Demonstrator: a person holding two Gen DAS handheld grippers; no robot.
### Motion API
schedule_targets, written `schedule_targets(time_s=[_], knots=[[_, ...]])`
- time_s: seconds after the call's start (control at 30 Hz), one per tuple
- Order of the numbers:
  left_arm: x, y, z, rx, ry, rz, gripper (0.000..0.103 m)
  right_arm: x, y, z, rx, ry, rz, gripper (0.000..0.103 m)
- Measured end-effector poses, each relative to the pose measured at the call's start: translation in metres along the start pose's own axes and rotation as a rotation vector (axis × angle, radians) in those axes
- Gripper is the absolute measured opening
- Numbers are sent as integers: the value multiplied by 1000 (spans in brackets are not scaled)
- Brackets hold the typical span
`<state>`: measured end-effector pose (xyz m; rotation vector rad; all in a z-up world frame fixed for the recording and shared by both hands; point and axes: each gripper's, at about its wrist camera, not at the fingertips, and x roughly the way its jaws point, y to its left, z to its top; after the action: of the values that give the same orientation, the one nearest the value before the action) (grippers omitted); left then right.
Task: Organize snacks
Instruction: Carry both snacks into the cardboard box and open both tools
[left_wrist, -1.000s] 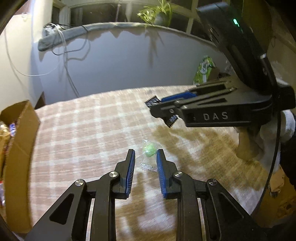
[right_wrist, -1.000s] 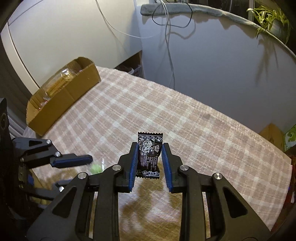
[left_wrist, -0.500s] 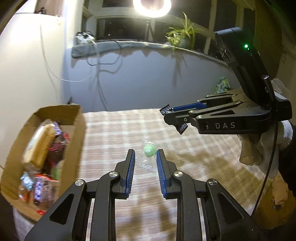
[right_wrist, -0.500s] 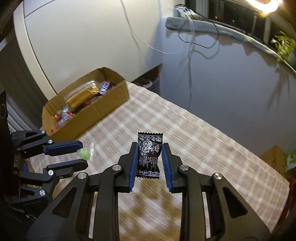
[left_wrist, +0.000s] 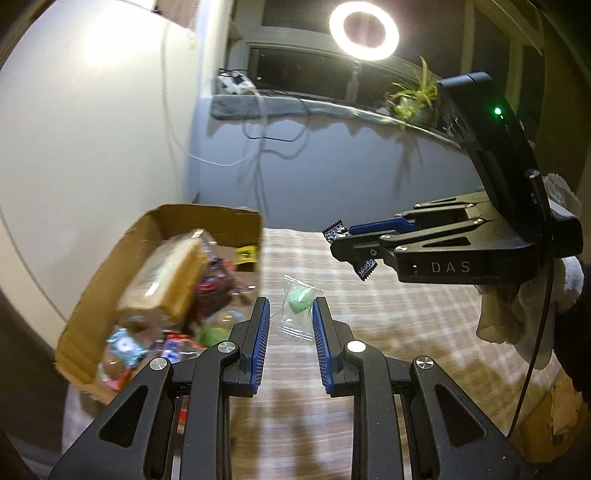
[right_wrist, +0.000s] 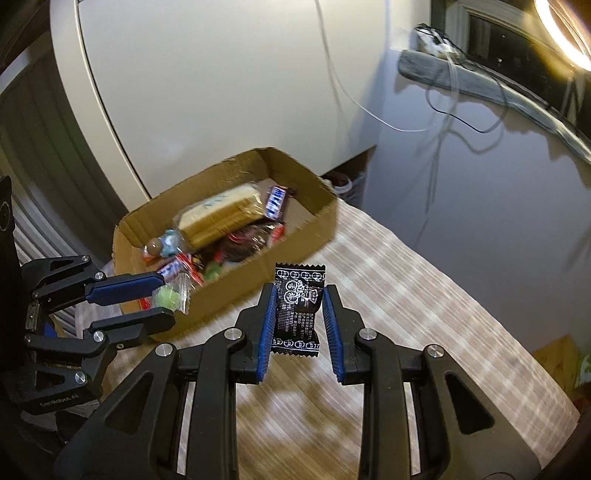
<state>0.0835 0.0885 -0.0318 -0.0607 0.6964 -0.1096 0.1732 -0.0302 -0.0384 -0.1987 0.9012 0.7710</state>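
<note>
Overhead, ring light (left_wrist: 370, 34); plaid tablecloth (left_wrist: 406, 332) below.

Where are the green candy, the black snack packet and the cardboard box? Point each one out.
green candy (left_wrist: 300, 298): left wrist view, on the green sweet inside its clear wrapper.
black snack packet (right_wrist: 298, 308): right wrist view, middle of the printed front.
cardboard box (right_wrist: 295, 242): right wrist view, bare outer side wall.

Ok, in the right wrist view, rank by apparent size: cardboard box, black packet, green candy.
1. cardboard box, clearly largest.
2. black packet in the right gripper, though nearness to the camera inflates it.
3. green candy in the left gripper, smallest.
</note>
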Motion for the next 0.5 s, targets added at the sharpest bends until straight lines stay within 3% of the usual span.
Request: schedule_targets(time_s=[0.5], knots=[[-9, 60, -6, -88, 1, 97, 22, 48, 43, 34, -52, 32, 81, 27]])
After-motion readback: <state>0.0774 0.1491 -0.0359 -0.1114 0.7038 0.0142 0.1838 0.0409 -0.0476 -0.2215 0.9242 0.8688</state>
